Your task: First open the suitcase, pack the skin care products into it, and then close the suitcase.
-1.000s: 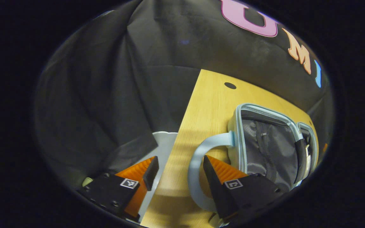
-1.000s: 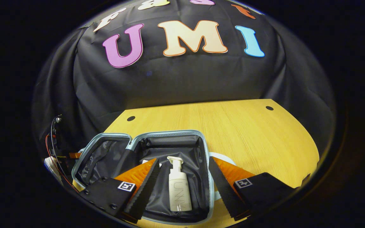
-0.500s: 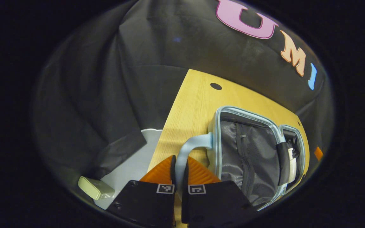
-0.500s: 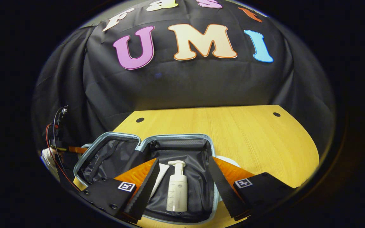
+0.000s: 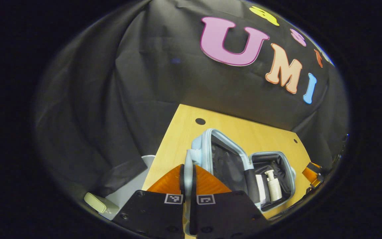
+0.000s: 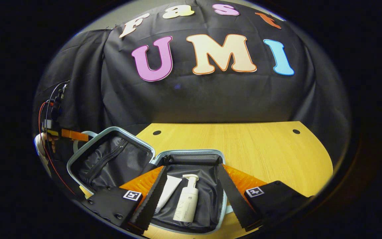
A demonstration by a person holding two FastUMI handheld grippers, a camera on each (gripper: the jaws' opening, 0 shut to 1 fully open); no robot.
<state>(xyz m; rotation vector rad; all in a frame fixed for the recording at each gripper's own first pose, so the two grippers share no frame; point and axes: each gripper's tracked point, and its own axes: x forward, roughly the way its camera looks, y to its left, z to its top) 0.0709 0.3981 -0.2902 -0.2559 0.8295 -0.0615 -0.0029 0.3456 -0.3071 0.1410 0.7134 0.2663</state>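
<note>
Gripping the suitcase handle (image 5: 188, 166), left gripper (image 5: 188, 172) seemingly clamped.

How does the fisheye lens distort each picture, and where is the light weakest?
Left gripper view: the table edge runs slanted and the suitcase looks squeezed and small; the left side sinks into shadow. Right gripper view: the table's far edge bows, and the pump bottle is sharp but dimly lit.
</note>
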